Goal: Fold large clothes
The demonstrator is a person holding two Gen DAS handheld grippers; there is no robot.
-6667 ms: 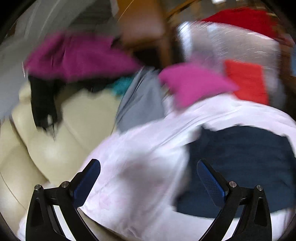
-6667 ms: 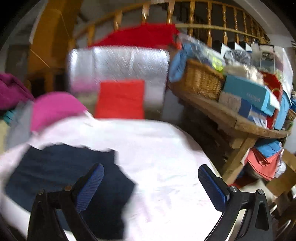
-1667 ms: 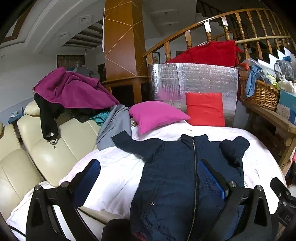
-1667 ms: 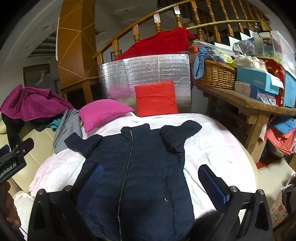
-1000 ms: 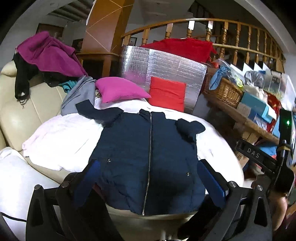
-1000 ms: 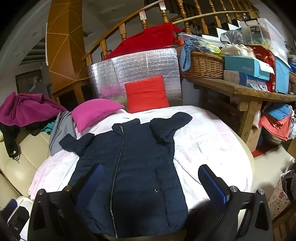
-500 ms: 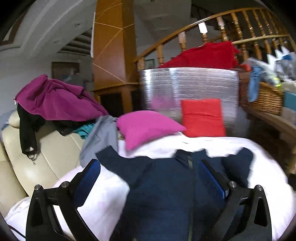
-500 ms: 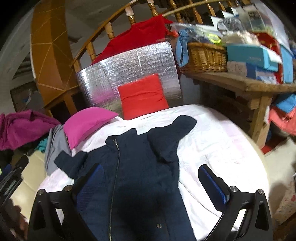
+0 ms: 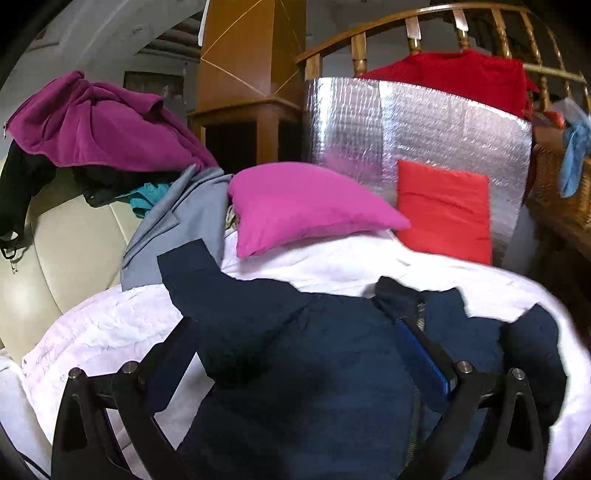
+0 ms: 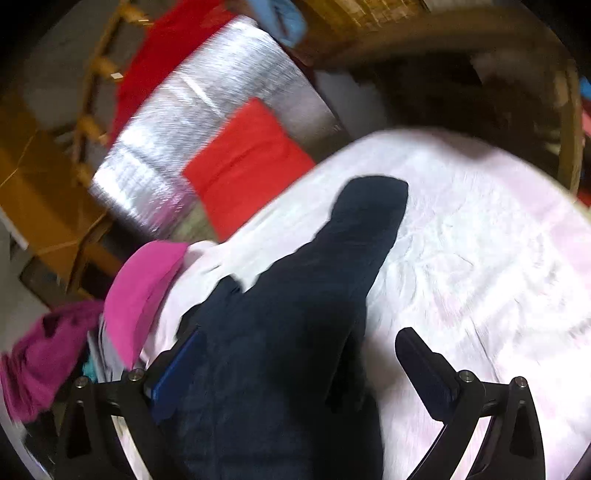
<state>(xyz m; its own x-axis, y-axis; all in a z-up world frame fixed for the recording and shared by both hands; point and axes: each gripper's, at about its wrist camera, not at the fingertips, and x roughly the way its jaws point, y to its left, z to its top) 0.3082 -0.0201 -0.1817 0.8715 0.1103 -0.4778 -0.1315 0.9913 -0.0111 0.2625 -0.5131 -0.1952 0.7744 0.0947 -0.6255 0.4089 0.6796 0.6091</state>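
Navy coat (image 9: 332,369) flat on sheet (image 9: 110,332) — ready for folding; both claws (image 9: 295,365) (image 10: 295,369) spread, empty, sleeve (image 10: 365,218) toward twelve o'clock.

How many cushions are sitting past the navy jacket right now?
2. The magenta cushion lies at the far left of the white sheet, beyond the jacket. The red cushion leans against the silver foil panel. Others may be hidden under the clothes.

cream sofa (image 9: 74,236); wooden banister (image 9: 410,26), wooden pillar (image 9: 251,51)
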